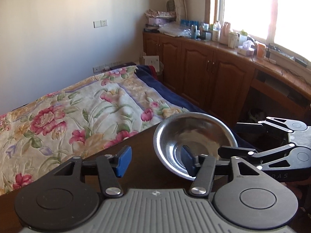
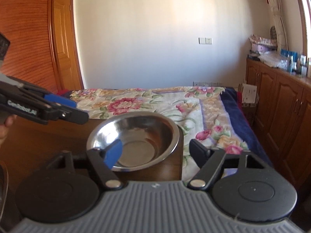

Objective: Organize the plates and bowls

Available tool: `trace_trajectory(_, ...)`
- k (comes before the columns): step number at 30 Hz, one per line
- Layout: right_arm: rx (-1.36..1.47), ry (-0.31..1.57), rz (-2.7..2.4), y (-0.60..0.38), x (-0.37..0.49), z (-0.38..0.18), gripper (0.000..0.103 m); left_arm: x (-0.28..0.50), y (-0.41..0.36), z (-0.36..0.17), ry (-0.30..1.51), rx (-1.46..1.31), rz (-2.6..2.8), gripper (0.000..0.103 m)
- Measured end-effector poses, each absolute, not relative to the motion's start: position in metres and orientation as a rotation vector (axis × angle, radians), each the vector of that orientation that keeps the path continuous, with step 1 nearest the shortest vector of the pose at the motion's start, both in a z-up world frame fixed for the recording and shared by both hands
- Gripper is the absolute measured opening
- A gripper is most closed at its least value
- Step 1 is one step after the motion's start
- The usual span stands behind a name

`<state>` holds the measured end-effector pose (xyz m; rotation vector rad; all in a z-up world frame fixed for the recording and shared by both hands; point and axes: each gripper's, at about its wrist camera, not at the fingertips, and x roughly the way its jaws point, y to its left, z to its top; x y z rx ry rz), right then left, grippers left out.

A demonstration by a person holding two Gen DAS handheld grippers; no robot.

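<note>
Spreading wide in the foreground of its own wrist view, the left gripper (image 1: 154, 160) had its blue-padded fingers (image 1: 122, 161) parted, with nothing between them; its right finger stood in front of the near rim of the steel bowl (image 1: 194, 137), and whether it touched the metal could not be told. The right gripper (image 2: 157, 152) was likewise spread, its blue-padded left finger (image 2: 113, 153) over the bowl's near rim, its right finger out past the table's corner, above the bedspread. Neither gripper pinched anything.

The steel bowl sat upright on the dark wooden table (image 2: 38, 141), close to the table's far corner nearest the bed. In the right wrist view the left gripper reached in from the left edge, near the bowl's left side but apart from it. In the left wrist view the right gripper entered from the right, its nearer finger close to the bowl's right rim.

Beyond the table lay a bed with a floral bedspread (image 1: 77, 106) and a dark blue blanket (image 1: 165, 91) along its right edge. Farther off, wooden cabinets (image 1: 204, 68) ran under a bright window (image 1: 262, 5), their top crowded with bottles and boxes. A white wall (image 2: 155, 29) with a socket plate stood behind the bed, and a wooden door (image 2: 64, 38) at the far left.
</note>
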<state>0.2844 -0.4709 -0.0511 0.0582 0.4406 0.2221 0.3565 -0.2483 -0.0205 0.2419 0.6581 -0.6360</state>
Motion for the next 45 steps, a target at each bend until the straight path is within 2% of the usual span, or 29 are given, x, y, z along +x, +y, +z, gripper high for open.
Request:
trace_trajectory(3, 0.088, 0.451, 0.231, -0.472, 0.286, -0.054, 0.067, 0.363, -0.254, -0.026, 0.684, 0.255, -0.638, 0.055)
trace_trajectory(9, 0.133, 0.474, 0.248, -0.475, 0.291, -0.057, 0.062, 0.373, -0.261, -0.038, 0.732, 0.281, -0.633, 0.048)
trace_trajectory(16, 0.161, 0.498, 0.255, -0.478, 0.294, -0.06, 0.054, 0.38, -0.266, -0.043, 0.775, 0.278, -0.636, 0.046)
trace_trajectory(19, 0.168, 0.512, 0.261, -0.477, 0.296, -0.061, 0.048, 0.382, -0.269, -0.043, 0.784, 0.277, -0.636, 0.041)
trace_trajectory(24, 0.169, 0.53, 0.261, -0.476, 0.301, -0.06, 0.04, 0.384, -0.273, -0.045, 0.802, 0.274, -0.643, 0.02)
trace_trajectory(25, 0.174, 0.533, 0.261, -0.476, 0.302, -0.06, 0.039, 0.385, -0.272, -0.045, 0.804, 0.275, -0.645, 0.02)
trace_trajectory(27, 0.185, 0.54, 0.262, -0.477, 0.303, -0.061, 0.03, 0.384, -0.272, -0.045, 0.802, 0.28, -0.647, 0.02)
trace_trajectory(36, 0.203, 0.569, 0.229, -0.475, 0.303, -0.061, 0.019, 0.372, -0.264, -0.029, 0.776, 0.266, -0.653, 0.015)
trace_trajectory(45, 0.187, 0.54, 0.22, -0.473, 0.291, -0.039, 0.016, 0.349, -0.25, 0.0, 0.712, 0.251, -0.668, 0.015)
